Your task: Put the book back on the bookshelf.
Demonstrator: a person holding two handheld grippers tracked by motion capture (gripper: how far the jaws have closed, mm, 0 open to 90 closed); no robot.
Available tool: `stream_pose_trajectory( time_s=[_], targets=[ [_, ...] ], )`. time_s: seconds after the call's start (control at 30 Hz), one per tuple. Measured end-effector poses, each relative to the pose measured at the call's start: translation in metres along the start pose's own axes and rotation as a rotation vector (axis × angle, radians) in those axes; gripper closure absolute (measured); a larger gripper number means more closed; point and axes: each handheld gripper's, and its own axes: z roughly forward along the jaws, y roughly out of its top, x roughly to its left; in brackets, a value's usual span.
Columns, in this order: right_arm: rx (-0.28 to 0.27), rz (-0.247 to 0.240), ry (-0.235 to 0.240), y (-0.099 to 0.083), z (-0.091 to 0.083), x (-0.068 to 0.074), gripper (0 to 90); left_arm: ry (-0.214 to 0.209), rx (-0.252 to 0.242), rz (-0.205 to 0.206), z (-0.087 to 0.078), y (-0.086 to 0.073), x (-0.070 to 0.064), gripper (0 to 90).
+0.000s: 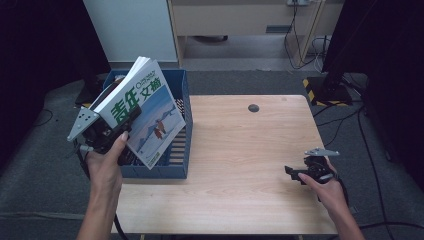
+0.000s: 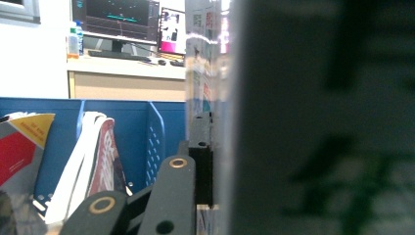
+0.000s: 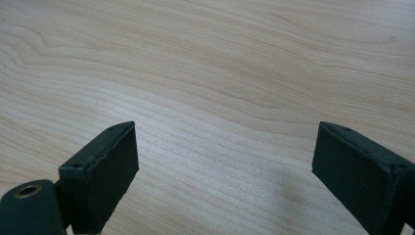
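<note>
High view, left gripper [image 1: 121, 126]: we see it clamped on the lower left part of a magazine [image 1: 145, 112], held up by the person's left hand [image 1: 106, 162].
High view, magazine: we find it raised and tilted, cover facing the camera, above the left and middle compartments of the blue file rack [image 1: 177, 172] at the table's left edge.
High view, right gripper [image 1: 292, 172]: we see it low over the wooden table [image 1: 235, 150] near the right front edge, well apart from the rack.
Left gripper view, magazine [image 2: 323, 117]: we see its blurred cover pressed against the dark jaw; behind stand the blue file rack [image 2: 147, 122] dividers with other magazines [image 2: 93, 161] inside.
Right gripper view, right gripper [image 3: 222, 161]: we see the jaws spread wide with nothing between them, bare wooden table [image 3: 220, 73] below.
</note>
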Motion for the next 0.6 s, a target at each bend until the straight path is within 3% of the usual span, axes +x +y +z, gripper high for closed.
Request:
stream_pose_trajectory(
  time_s=[0.37,0.6],
  targets=[
    [0.000,0.001,0.000,0.000,0.000,0.000,10.3,0.038,0.009,0.001,0.008,-0.004,0.000,73.6],
    [-0.004,0.011,0.002,0.000,-0.001,-0.001,10.3,0.081,0.023,0.027,0.021,-0.005,-0.007,73.6]
  ],
)
